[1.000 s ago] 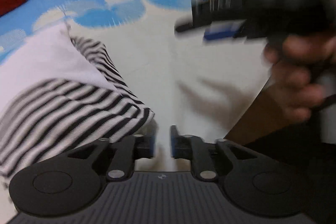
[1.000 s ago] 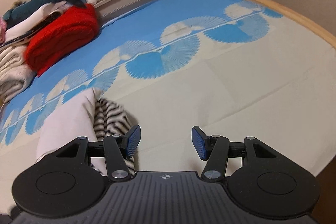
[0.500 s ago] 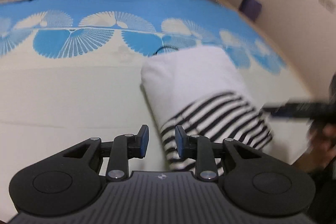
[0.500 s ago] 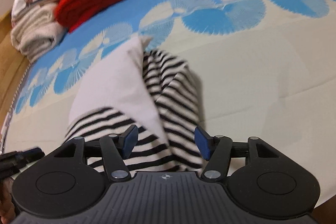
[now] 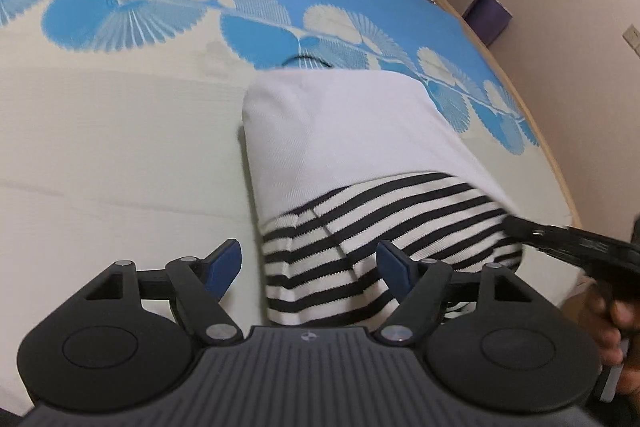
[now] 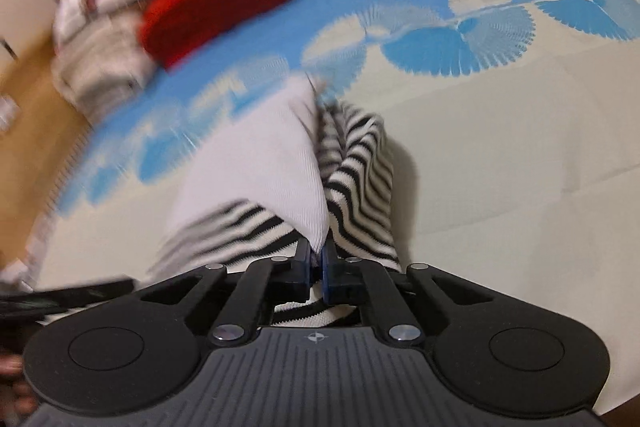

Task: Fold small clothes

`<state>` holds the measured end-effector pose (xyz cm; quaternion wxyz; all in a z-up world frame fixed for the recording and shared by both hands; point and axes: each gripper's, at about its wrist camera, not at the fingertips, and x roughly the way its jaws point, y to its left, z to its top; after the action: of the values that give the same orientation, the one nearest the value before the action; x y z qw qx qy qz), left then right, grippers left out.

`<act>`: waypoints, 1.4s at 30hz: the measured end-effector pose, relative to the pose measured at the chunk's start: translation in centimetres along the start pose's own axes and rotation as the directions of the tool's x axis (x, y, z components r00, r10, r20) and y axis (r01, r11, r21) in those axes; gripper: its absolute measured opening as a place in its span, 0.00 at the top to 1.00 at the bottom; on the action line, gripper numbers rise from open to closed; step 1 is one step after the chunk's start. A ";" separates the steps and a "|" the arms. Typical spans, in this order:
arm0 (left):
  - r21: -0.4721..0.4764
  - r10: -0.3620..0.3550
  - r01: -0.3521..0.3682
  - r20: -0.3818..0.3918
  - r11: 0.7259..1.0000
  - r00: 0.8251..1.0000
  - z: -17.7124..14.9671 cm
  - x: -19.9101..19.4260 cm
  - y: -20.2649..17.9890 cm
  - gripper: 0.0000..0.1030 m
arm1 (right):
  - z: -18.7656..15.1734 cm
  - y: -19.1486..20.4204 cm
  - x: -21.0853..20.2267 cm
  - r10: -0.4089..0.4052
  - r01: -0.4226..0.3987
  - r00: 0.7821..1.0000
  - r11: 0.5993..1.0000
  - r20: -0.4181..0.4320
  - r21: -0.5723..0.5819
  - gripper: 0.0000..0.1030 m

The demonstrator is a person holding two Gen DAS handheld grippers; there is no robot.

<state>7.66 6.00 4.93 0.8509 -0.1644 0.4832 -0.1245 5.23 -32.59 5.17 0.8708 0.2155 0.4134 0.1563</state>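
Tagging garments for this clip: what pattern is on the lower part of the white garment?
Black and white stripes on the garment; clearest in the left wrist view.

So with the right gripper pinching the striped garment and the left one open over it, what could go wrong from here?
The right gripper has closed on only the thin edge of the striped garment; pulling may slip it free or drag the fold open. The left gripper has just opened, pads clear of the cloth, so nothing anchors that side.
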 end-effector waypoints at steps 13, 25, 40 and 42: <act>0.016 -0.050 0.052 -0.138 0.998 0.989 -1.7 4.0 -2.3 0.17 | -2.3 -4.4 -4.0 -0.041 0.039 0.997 0.999 -0.070 -0.038 0.97; 0.069 0.029 -0.015 -0.200 0.998 0.979 -2.2 6.2 -1.3 0.14 | -3.7 0.6 6.1 -0.384 0.273 0.883 0.887 -0.271 -0.372 0.98; -0.284 -0.230 0.200 -0.077 0.938 0.970 7.8 10.2 3.7 0.12 | -4.8 1.8 6.4 -0.431 0.295 0.870 0.845 -0.241 -0.445 0.97; -0.327 -0.258 0.217 -0.085 0.920 0.963 7.5 12.2 4.6 0.12 | -4.6 1.8 6.6 -0.432 0.295 0.868 0.846 -0.246 -0.445 0.97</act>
<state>20.48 6.90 -2.85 0.7600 -0.3470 0.5262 -0.1585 5.42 -26.99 -0.84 0.8260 -0.0769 0.5494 0.1002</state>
